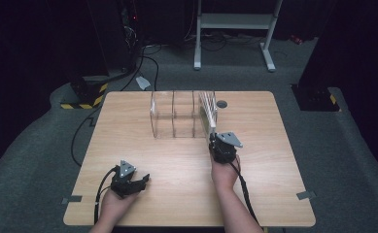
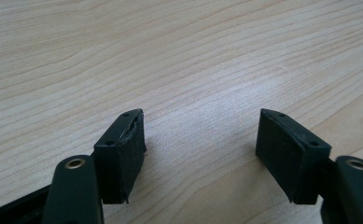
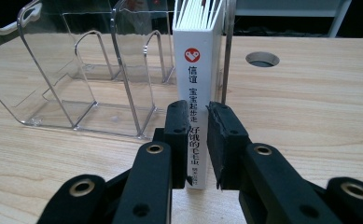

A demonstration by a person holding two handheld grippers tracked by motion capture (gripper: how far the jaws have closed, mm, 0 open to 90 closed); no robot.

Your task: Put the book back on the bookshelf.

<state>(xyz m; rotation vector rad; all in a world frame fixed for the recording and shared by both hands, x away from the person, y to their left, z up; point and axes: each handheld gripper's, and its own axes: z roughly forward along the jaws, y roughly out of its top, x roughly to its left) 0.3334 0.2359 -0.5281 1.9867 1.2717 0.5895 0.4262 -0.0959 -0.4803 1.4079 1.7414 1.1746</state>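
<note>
A clear plastic file holder (image 1: 174, 116) with several compartments stands at the back middle of the wooden table (image 1: 128, 131). A thin white book (image 1: 207, 114) stands upright in its rightmost slot, spine toward me. In the right gripper view the book (image 3: 198, 60) has a red logo and black characters on its spine, beside the holder's clear dividers (image 3: 76, 70). My right gripper (image 3: 198, 135) is shut on the lower part of the spine, just in front of the holder (image 1: 215, 141). My left gripper (image 1: 140, 182) rests near the table's front left, open, with bare wood between its fingers (image 2: 200, 140).
A round cable hole (image 1: 221, 104) sits in the tabletop right of the holder, also seen in the right gripper view (image 3: 262, 59). Beyond the table stand a white desk frame (image 1: 235, 22), floor cables (image 1: 143, 63) and a hazard-striped base (image 1: 84, 94).
</note>
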